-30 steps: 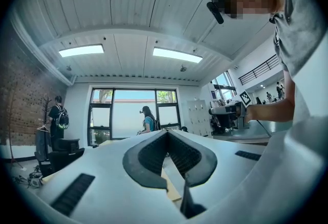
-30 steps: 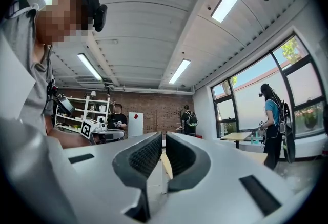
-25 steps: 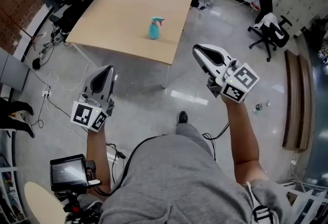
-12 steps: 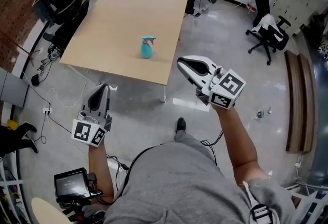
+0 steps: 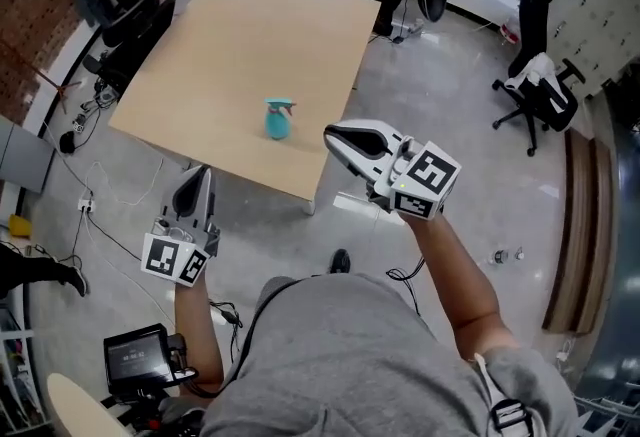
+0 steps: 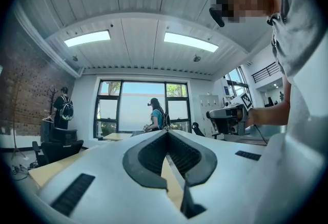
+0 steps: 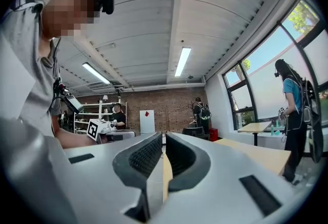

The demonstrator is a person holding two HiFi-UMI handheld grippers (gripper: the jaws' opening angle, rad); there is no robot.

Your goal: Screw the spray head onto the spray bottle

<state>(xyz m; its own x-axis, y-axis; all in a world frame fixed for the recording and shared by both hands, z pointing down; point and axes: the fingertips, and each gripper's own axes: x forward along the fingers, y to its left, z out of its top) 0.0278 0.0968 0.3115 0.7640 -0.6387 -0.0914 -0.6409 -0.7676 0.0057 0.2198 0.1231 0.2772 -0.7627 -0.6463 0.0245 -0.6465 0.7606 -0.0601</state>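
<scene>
- Left hand-held gripper (image 5: 198, 175): jaws pressed together, nothing between them; held level over the floor (image 5: 420, 65), short of the near edge of the desk (image 5: 230, 25).
- Right hand-held gripper (image 5: 332, 135): jaws likewise together, empty; held level, tip lined up with the desk's right edge as seen from the head view.
- Marker cube at the rear of each hand-held gripper, facing up towards the head view.
- Bottle (image 5: 277, 123): teal, upright on the desk near its front edge; ahead and to the right of the left hand-held gripper, just left of the right hand-held gripper's tip, apart from both.
- On top of the bottle: spray head (image 5: 281, 106). Screwed down or merely seated: not determinable.
- Rest of the desk top ahead of both hand-held grippers: bare.
- Well to the right of the right hand-held gripper: chair (image 5: 540, 100) on the floor.
- Behind the left hand-held gripper, low at the wearer's side: small screen (image 5: 135, 337).
- In the left gripper view, straight ahead past the closed jaws: person (image 6: 155, 115) at a window (image 6: 133, 107); right hand-held gripper off to the right.
</scene>
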